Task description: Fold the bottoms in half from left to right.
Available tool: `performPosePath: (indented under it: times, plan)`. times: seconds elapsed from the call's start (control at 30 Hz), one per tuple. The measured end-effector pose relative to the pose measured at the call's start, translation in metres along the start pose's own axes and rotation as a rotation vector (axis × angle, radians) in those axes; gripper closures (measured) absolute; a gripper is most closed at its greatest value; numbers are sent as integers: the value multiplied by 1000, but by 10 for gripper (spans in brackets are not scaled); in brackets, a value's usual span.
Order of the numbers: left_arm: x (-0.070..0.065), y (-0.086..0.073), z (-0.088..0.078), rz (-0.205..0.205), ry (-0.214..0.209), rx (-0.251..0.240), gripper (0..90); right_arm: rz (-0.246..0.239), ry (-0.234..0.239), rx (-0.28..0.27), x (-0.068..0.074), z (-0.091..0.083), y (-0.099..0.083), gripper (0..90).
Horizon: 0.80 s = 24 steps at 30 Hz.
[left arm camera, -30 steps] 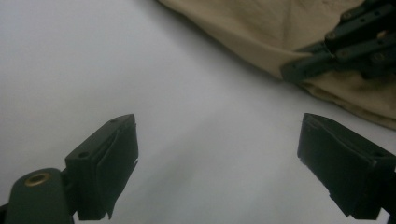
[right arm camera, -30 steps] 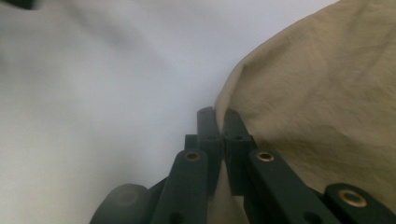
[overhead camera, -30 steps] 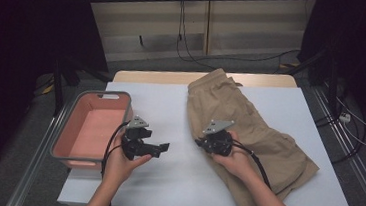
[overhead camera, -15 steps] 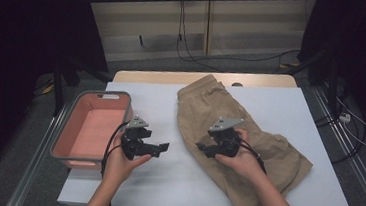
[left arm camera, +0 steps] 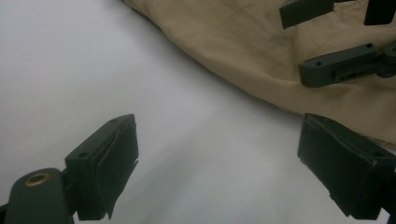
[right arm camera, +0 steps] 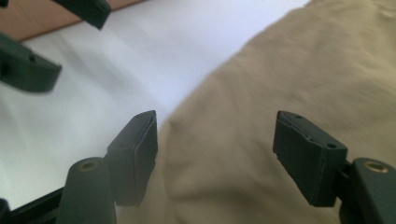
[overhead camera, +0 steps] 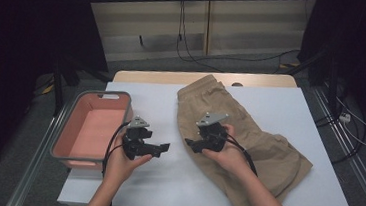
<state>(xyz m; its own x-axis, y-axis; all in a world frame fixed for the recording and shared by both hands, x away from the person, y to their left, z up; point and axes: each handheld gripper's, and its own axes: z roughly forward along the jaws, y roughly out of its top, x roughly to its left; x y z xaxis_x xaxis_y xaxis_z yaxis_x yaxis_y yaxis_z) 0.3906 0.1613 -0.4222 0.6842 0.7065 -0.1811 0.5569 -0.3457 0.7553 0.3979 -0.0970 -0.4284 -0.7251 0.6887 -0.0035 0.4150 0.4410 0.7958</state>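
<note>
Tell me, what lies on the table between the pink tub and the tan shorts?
In the high view, bare white table top separates the pink tub from the tan shorts; nearer the person, the left hand-held gripper hangs over that gap.

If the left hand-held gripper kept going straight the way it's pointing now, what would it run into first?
Most likely the tan shorts. The left hand-held gripper points across bare white table toward the cloth's near edge, with its jaws open and nothing between them. The right hand-held gripper sits just beyond that edge, though depth is hard to judge.
</note>
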Motion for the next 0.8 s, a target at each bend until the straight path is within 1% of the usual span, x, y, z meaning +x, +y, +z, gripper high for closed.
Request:
performPosePath:
  times: [0.07, 0.13, 0.17, 0.23, 0.27, 0.33, 0.37, 0.4, 0.43, 0.47, 0.53, 0.63, 0.67, 0.73, 0.8]
  plan:
    - [1, 0, -1, -9, 2, 0, 121, -11, 5, 17, 4, 9, 4, 343]
    - [2, 0, -3, -7, 7, -4, 120, -13, 15, 33, 7, 17, 5, 345]
    - [2, 1, -3, -10, 7, -8, 120, -16, 13, 44, 9, 22, 5, 359]
    - [2, 1, -4, -17, 9, -16, 117, -38, -15, 77, 12, 30, 2, 426]
    - [2, 1, -5, -19, 12, -17, 116, -38, -16, 87, 12, 34, 0, 475]
    - [3, 1, -6, -17, 13, -18, 116, -53, -20, 113, 12, 40, -3, 614]
    - [3, 1, -6, -17, 15, -19, 116, -44, -16, 119, 11, 42, -5, 690]
    - [3, 2, -7, -17, 15, -18, 116, -24, 8, 112, 10, 42, -6, 774]
    - [4, 2, -7, -18, 18, -21, 116, -30, 0, 114, 9, 41, -6, 831]
    - [4, 2, -7, -19, 19, -25, 116, -32, 10, 108, 8, 40, -6, 884]
    - [5, 3, -8, -21, 24, -27, 116, -45, 23, 100, 8, 39, -6, 900]
    - [6, 4, -10, -23, 31, -35, 117, -60, 44, 93, 12, 38, -7, 900]
    - [6, 4, -11, -24, 32, -34, 117, -72, 57, 89, 15, 37, -7, 900]
    - [7, 5, -11, -28, 38, -35, 117, -77, 88, 82, 20, 35, -8, 900]
    - [8, 5, -12, -33, 43, -40, 117, -108, 132, 77, 29, 33, -9, 900]
